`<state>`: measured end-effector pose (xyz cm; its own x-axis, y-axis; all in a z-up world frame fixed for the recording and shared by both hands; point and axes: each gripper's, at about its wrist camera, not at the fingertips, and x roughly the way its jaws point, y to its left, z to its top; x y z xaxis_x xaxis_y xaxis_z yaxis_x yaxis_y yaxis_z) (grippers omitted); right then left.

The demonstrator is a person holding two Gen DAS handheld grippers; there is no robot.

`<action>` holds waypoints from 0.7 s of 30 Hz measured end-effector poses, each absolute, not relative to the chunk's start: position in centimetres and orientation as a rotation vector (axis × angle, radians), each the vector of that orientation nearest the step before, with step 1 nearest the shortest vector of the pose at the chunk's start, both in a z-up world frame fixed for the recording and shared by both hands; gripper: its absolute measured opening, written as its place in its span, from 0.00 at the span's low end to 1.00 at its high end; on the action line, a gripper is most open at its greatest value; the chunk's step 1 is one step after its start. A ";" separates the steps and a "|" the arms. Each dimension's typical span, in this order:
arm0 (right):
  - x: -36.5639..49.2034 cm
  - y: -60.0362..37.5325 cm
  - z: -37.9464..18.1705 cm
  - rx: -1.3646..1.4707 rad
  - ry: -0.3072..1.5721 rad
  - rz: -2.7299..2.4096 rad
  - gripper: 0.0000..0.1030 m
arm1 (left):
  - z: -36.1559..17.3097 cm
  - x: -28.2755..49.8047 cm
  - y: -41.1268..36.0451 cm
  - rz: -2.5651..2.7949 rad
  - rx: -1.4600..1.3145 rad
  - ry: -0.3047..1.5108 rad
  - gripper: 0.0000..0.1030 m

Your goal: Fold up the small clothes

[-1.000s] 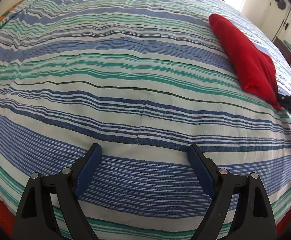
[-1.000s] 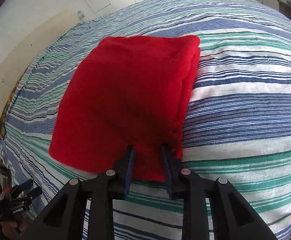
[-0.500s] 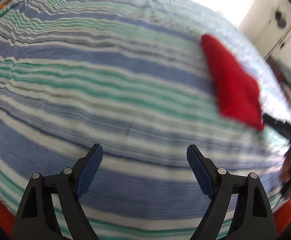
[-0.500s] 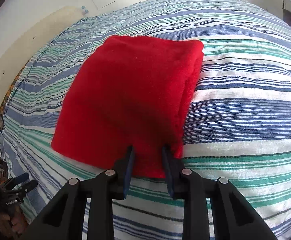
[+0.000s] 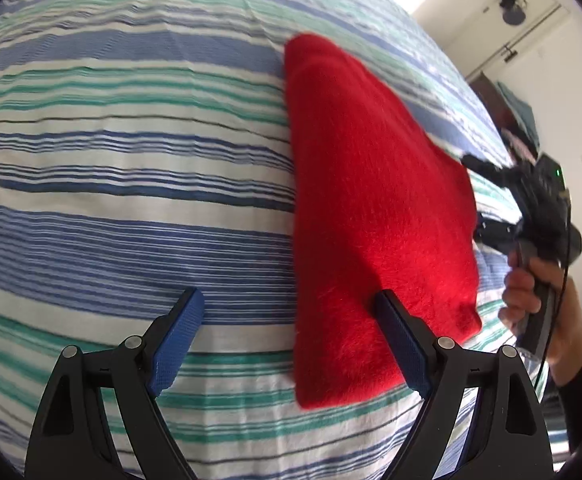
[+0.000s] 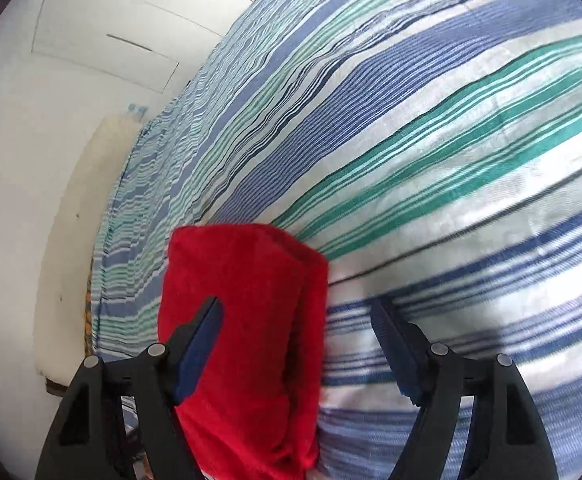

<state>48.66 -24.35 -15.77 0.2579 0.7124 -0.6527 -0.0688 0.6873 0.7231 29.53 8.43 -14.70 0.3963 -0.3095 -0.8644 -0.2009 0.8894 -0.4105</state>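
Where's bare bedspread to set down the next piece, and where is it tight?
Bare striped bedspread runs wide to the left of the folded red cloth, ahead of the open left tool. In the right wrist view, more bare stripes lie right of the cloth, ahead of the open right tool. It is tight at the cloth's right edge, where the right tool and hand sit.

I am working in a home bedroom. The work surface is a bed covered by a blue, green and white striped bedspread (image 5: 131,168) that fills most of both wrist views, with a folded red garment (image 5: 371,216) lying on it. White panelled cupboard doors (image 6: 103,40) stand behind the bed in the right wrist view, and plain white walls (image 5: 571,92) bound the room in the left wrist view.
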 end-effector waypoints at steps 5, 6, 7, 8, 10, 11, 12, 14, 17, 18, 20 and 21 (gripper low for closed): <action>50.2 -21.8 -17.6 0.641 1.292 0.635 0.27 | -16.0 30.9 7.0 -0.099 -0.487 1.235 0.88; 50.1 -21.4 -17.8 0.622 1.309 0.638 0.20 | -15.6 30.9 6.9 -0.099 -0.478 1.231 0.61; 49.9 -21.1 -17.5 0.572 1.297 0.627 0.17 | -15.2 30.9 6.7 -0.132 -0.486 1.225 0.39; 49.9 -20.7 -16.5 0.509 1.262 0.611 0.14 | -14.7 31.0 6.6 -0.157 -0.506 1.232 0.18; 49.5 -20.4 -14.2 0.450 1.183 0.616 0.12 | -12.8 30.7 6.7 -0.128 -0.464 1.171 0.16; 49.0 -20.3 -13.0 0.432 1.146 0.622 0.12 | -11.7 30.3 6.5 -0.120 -0.436 1.141 0.16; 48.7 -20.2 -12.1 0.411 1.117 0.630 0.12 | -10.8 30.0 6.2 -0.112 -0.417 1.118 0.16; 48.1 -19.8 -9.4 0.356 1.039 0.661 0.12 | -8.5 29.3 5.9 -0.098 -0.375 1.055 0.16; 47.5 -18.6 -6.1 0.314 0.946 0.703 0.12 | -5.6 28.4 6.0 -0.085 -0.353 0.981 0.16; 47.3 -18.4 -5.1 0.310 0.922 0.720 0.12 | -4.6 28.0 6.1 -0.080 -0.345 0.954 0.16; 47.0 -17.9 -3.3 0.300 0.880 0.754 0.12 | -3.3 27.4 6.4 -0.063 -0.328 0.920 0.16; 47.0 -17.0 -2.8 0.297 0.872 0.766 0.12 | -3.0 27.1 6.7 -0.058 -0.328 0.913 0.16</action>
<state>47.03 -17.01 -2.80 0.4032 0.7102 -0.5770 -0.4809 0.7009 0.5267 27.09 6.75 -3.02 0.6134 -0.1871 -0.7673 -0.0894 0.9489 -0.3028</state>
